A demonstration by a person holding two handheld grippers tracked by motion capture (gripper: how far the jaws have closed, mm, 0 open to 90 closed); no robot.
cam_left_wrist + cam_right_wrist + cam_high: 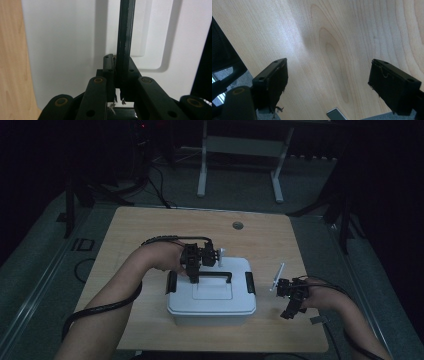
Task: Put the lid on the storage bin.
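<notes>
A white plastic box (212, 302) stands on the wooden table (150, 230), with a black handle (220, 274) lying across its lid and a black latch (171, 282) at each end. My left gripper (194, 279) reaches down onto the lid from the left. In the left gripper view my left gripper (115, 60) is shut on the handle bar (124, 32), which runs up between the jaws over the white lid (62, 50). My right gripper (288, 312) hovers right of the box near the table's front corner. In the right gripper view it (328, 77) stands open over bare wood (337, 37).
A small grey tag (316, 320) lies on the table just beyond the right gripper, seen too as the grey tag (336, 114) at the table's edge. A round cable hole (238, 225) sits at the back of the table. Behind the table stands a white desk frame (240, 150) in a dark room.
</notes>
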